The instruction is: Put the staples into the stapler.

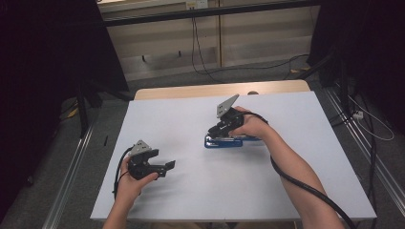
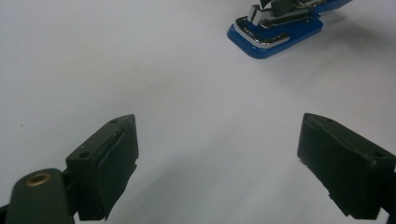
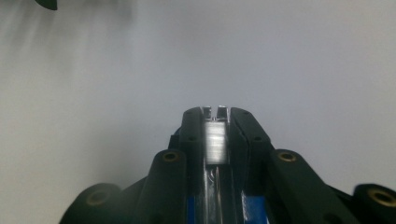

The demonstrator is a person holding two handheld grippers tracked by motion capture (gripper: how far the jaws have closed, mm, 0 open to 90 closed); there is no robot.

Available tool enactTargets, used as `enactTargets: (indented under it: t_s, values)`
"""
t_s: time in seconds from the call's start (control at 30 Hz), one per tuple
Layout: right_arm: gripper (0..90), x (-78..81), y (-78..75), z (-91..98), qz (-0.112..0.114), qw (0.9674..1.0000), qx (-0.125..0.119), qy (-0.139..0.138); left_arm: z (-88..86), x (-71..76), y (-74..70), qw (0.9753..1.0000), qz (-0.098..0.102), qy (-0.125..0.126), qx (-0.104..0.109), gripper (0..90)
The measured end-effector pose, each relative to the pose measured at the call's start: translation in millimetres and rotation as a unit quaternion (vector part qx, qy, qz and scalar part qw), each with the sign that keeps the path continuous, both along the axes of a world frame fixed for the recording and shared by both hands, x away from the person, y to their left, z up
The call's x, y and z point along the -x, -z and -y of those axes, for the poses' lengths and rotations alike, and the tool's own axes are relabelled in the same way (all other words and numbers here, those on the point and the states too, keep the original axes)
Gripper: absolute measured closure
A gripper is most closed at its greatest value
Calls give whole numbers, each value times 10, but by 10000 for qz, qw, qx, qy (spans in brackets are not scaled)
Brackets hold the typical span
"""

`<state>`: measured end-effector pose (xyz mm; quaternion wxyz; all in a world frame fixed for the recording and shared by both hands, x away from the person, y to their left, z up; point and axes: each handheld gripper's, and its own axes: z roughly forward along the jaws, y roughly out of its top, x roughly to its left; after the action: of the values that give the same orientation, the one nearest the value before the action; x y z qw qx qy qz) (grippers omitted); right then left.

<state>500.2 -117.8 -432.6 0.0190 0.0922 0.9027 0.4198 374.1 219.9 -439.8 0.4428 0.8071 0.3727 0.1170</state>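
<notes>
A blue stapler point(image 1: 224, 141) with a shiny metal top lies on the white table point(image 1: 200, 191), right of centre. My right gripper point(image 1: 216, 130) comes down on it from the right and is shut on the stapler. In the right gripper view the two black jaws hug the stapler's silver arm point(image 3: 215, 142) on both sides, with the blue base below. My left gripper point(image 1: 162, 160) rests low at the table's left front, open, with nothing between its jaws. The left gripper view has its fingers point(image 2: 109, 163) spread wide, with the stapler point(image 2: 275, 32) far ahead at the upper right.
A wooden strip point(image 1: 219, 89) borders the table's far edge. Beyond it are a light panelled wall and cables on the floor point(image 1: 248, 67). Dark curtains stand at both sides, and metal rails point(image 1: 71, 167) run along the floor beside the table.
</notes>
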Motion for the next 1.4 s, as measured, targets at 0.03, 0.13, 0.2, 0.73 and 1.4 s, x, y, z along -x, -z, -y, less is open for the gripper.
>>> enactTargets:
  t_s: [0.03,0.13,0.2,0.73,1.4]
  values:
    - [702,0,-1,3,30,10000,-17,42,0,0,0,10000,0,-1,0,127]
    - [683,12,-15,34,13,9999,-78,100,-4,-1,-3,10000,24,-5,-8,127]
    - [650,21,-33,66,-14,9996,-140,224,-5,-1,-4,10000,32,-6,-9,127]
    - [383,377,-201,497,45,9910,-289,1309,25,-21,-24,9999,107,43,47,128]
    - [208,882,-134,1138,488,9664,-108,2521,136,-75,-32,9997,122,204,100,127]
